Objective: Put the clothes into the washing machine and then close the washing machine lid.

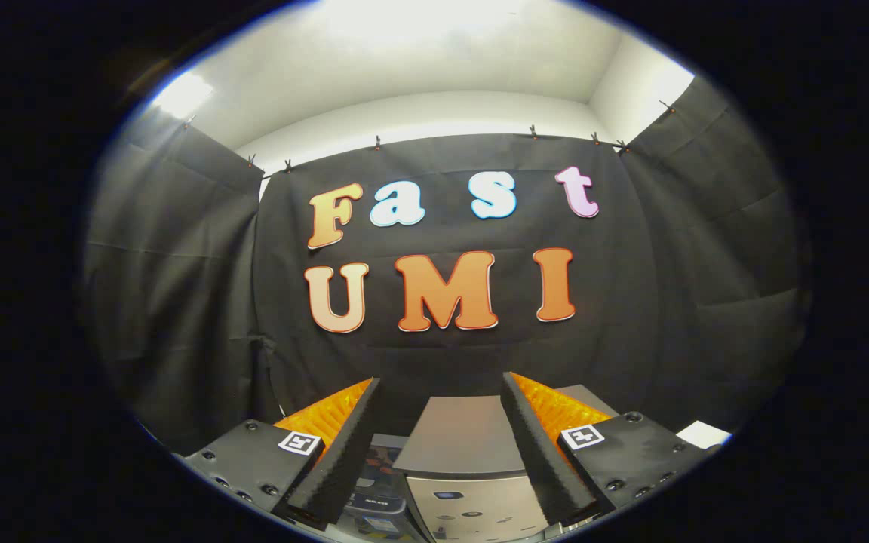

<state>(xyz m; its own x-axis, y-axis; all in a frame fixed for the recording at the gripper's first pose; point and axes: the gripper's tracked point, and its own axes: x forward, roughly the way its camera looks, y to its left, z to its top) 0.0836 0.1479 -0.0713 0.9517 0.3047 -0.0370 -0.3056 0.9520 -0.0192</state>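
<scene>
- The gripper [440,445] is hanging high in the booth with its fingers spread wide apart, gripping nothing.
- Between and just ahead of the fingers, a grey washing machine [472,483] is showing its flat top; the lid [463,434] is looking closed, though the fisheye view makes that uncertain.
- No clothes are coming into sight near the fingers, and the drum's contents are hidden.
- This scene is fitting two stages: clothes waiting elsewhere with the machine shut, or clothes already inside and the lid down again.
- A small white object [702,434] is lying beyond the right finger, too small to identify.
</scene>
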